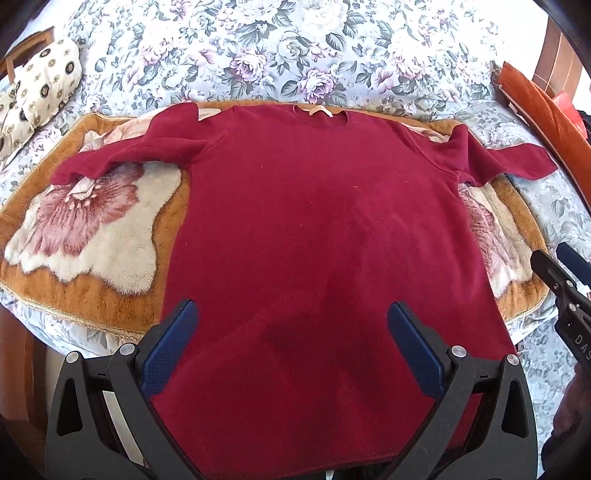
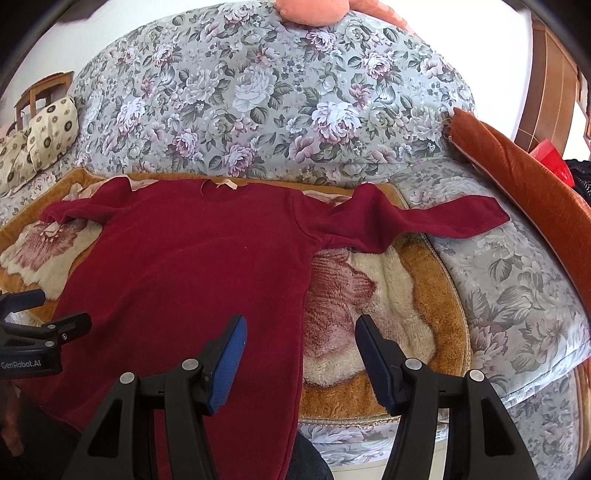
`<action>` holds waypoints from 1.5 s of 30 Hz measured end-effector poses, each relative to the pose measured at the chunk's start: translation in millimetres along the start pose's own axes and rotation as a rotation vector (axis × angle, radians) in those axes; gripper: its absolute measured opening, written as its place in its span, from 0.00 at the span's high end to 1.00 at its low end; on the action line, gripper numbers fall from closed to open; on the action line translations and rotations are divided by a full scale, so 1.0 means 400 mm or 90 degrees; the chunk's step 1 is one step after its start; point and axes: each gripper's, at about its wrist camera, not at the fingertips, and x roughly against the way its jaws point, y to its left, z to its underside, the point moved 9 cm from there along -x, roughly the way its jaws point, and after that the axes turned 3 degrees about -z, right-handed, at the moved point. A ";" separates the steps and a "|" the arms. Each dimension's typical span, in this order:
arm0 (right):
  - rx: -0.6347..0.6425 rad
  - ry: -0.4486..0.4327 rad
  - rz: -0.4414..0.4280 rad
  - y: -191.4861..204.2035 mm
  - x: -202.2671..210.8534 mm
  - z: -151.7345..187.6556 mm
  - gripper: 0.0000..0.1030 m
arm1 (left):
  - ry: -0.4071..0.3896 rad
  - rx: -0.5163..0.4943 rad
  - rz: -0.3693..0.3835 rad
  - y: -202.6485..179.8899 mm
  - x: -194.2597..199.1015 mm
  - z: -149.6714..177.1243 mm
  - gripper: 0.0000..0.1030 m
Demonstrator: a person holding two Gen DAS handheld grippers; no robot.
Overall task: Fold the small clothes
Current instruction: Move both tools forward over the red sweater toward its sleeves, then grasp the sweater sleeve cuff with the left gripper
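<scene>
Floral sofa (image 2: 258, 103) under maroon shirt (image 1: 314, 240); both tools released; only right view shows orange cushion (image 2: 306, 11).

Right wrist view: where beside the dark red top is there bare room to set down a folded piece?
Free: the plush floral blanket right of the dark red long-sleeved top, below its outstretched sleeve; also the floral sofa seat beyond. Crowded: the left, by the patterned cushion.
</scene>
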 end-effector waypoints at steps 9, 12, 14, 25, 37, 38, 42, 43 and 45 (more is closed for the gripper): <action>0.012 0.004 -0.018 0.022 0.011 0.008 0.43 | -0.007 0.000 -0.026 0.013 0.011 0.004 0.00; 0.033 0.015 -0.041 0.029 0.016 0.018 0.43 | -0.006 0.003 -0.031 0.023 0.011 0.002 0.00; 0.063 0.025 -0.077 0.032 0.021 0.025 0.43 | -0.009 0.005 -0.041 0.034 0.011 -0.003 0.00; 0.136 0.016 -0.082 -0.024 0.000 -0.097 0.43 | 0.000 0.002 -0.074 0.075 -0.020 -0.004 0.00; 0.011 0.021 -0.082 0.135 -0.250 -0.099 0.43 | -0.005 0.062 -0.099 0.250 -0.047 -0.056 0.00; 0.013 0.042 -0.078 0.136 -0.269 -0.091 0.43 | -0.016 0.073 -0.111 0.295 -0.049 -0.070 0.00; -0.022 0.106 -0.079 0.114 -0.327 -0.063 0.43 | -0.049 0.100 -0.169 0.514 -0.081 -0.142 0.00; -0.036 0.128 -0.089 0.107 -0.344 -0.051 0.43 | -0.054 0.104 -0.180 0.555 -0.089 -0.155 0.00; -0.068 0.165 -0.114 0.097 -0.371 -0.026 0.42 | -0.062 0.128 -0.187 0.692 -0.115 -0.206 0.00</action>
